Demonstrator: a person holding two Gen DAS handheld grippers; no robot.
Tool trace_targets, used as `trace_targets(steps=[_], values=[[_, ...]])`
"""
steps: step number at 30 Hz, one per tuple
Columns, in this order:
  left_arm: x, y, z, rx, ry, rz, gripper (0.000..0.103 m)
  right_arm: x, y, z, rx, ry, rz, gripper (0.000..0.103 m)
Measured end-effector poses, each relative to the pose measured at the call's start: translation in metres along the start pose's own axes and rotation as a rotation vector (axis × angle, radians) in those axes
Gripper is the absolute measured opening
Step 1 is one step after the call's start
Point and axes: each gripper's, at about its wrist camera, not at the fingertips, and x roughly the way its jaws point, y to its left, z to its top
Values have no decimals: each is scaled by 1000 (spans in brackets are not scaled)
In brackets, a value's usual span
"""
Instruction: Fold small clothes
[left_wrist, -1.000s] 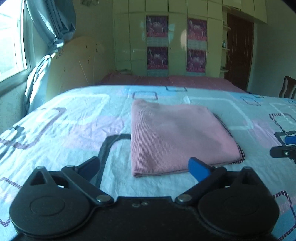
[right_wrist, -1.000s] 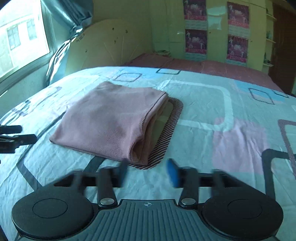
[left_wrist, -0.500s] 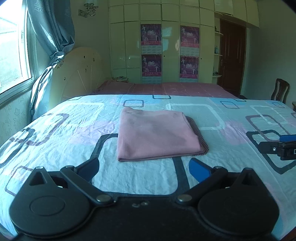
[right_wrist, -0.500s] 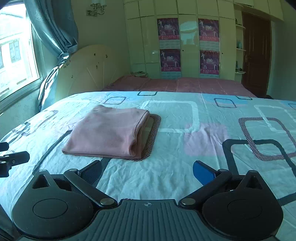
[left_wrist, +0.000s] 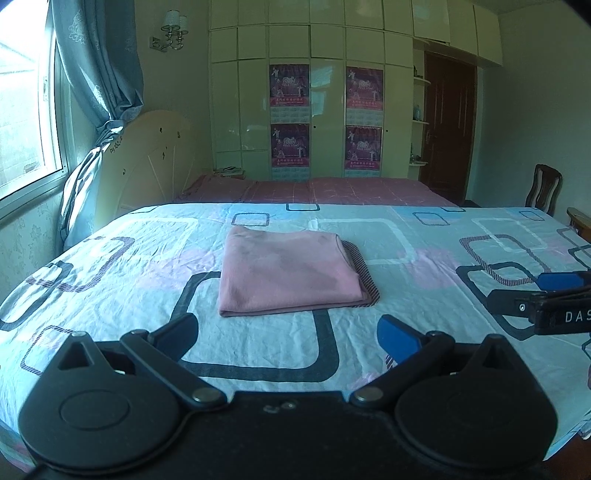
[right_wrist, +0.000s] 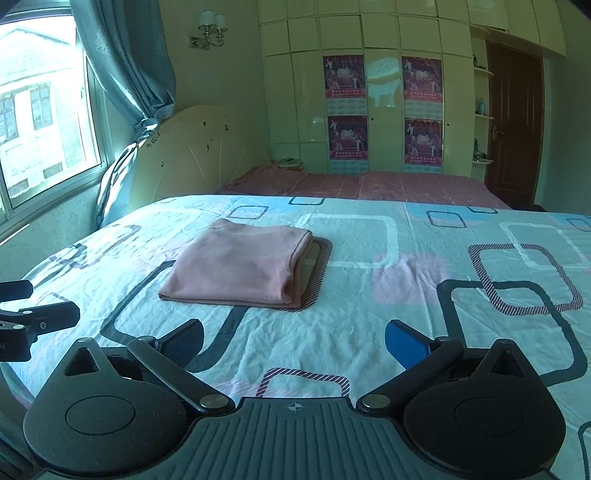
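A folded pink cloth (left_wrist: 288, 275) is seen lying flat on the patterned bedsheet (left_wrist: 424, 240), well ahead of both claws. Its layered open edge is shown only in the right wrist view. The left gripper (left_wrist: 288, 338) and right gripper (right_wrist: 293, 341) are both spread wide, with nothing held.

A bed sheet (left_wrist: 110, 266) with square patterns covers the bed. Behind it stands a cream headboard (left_wrist: 155, 155) beside a blue curtain (left_wrist: 99, 66). Four posters (right_wrist: 347, 136) hang on the wardrobe (left_wrist: 325, 48), near a dark door (right_wrist: 513, 122).
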Motion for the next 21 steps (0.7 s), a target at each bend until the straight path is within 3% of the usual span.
trace_targets(steps=[21], values=[[-1,-7,2,33,-34,3,102,-13,-11,5,1,-22,5,103]])
